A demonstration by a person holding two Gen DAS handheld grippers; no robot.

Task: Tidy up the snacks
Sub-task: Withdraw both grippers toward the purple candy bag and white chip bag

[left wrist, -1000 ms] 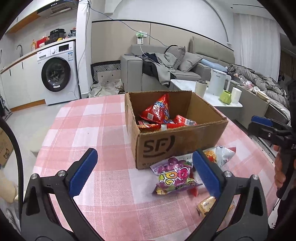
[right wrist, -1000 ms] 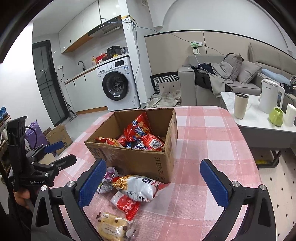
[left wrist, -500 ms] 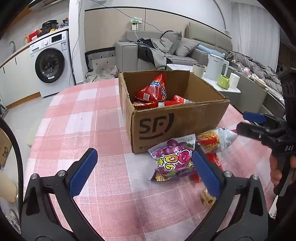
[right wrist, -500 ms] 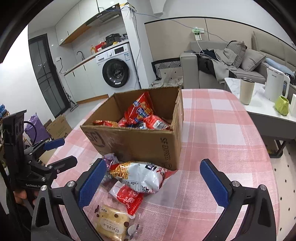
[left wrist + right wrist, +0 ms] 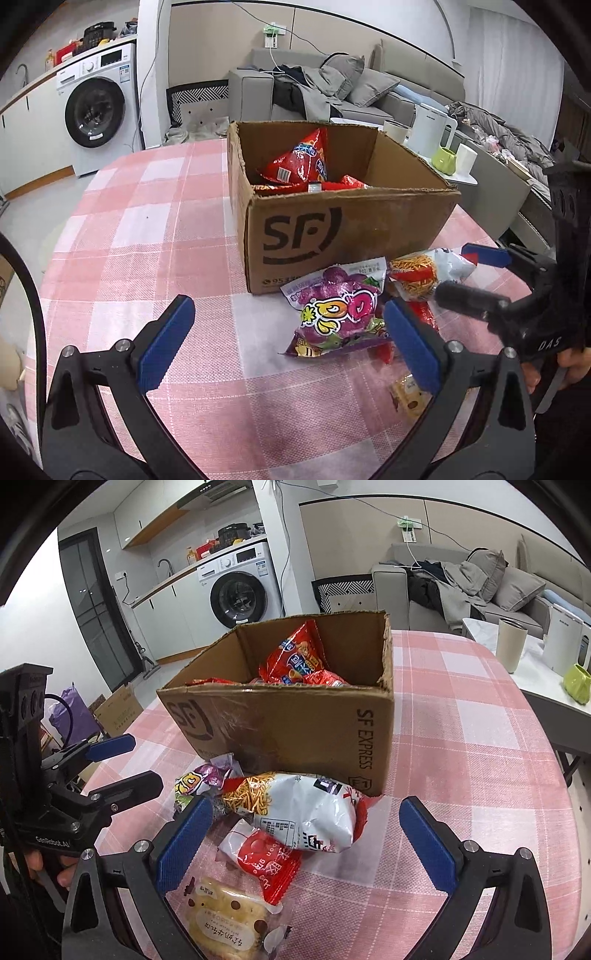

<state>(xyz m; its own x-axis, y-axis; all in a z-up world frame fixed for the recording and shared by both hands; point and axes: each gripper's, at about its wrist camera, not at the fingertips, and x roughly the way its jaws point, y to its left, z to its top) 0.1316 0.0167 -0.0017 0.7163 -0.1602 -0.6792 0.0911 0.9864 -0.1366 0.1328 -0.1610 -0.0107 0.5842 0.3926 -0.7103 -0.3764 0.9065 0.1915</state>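
The left hand-held gripper point(image 5: 286, 338) hangs over the pink-checked counter point(image 5: 147, 229) with its blue-padded fingers spread wide and nothing between them; the purple foil snack bag point(image 5: 338, 314) lies flat just ahead, close inside its right finger. The right hand-held gripper point(image 5: 303, 836) is equally wide and empty, and the white crinkly snack bag printed with orange noodle sticks point(image 5: 295, 808) lies between its fingers, just ahead of the tips. A small red-and-white sachet point(image 5: 264, 862) lies nearer that gripper, partly under the white bag, and a clear-wrapped yellow pastry point(image 5: 225, 919) lies nearest, by its left finger. Beyond all of these stands the open brown cardboard box point(image 5: 295, 731), holding red snack bags point(image 5: 295, 661).
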